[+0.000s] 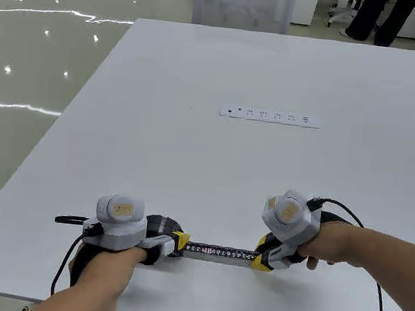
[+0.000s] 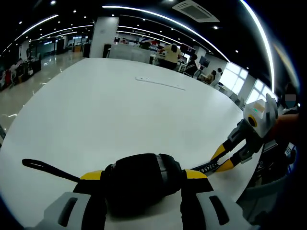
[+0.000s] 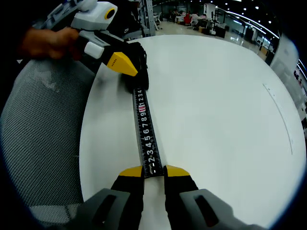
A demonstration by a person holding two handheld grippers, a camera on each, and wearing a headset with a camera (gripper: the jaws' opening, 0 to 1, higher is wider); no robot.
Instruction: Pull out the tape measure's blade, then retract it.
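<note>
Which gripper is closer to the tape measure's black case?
Left. The left gripper is shut on the case itself; the right gripper pinches the blade at its free end, with the pulled-out length lying between.

The tape measure sits near the front edge of the table, toward its left, between the jaws of the left tongs. Its blade runs rightward along the table to the right tongs, which pinch its end. A power strip lies well behind them, mid-table.
</note>
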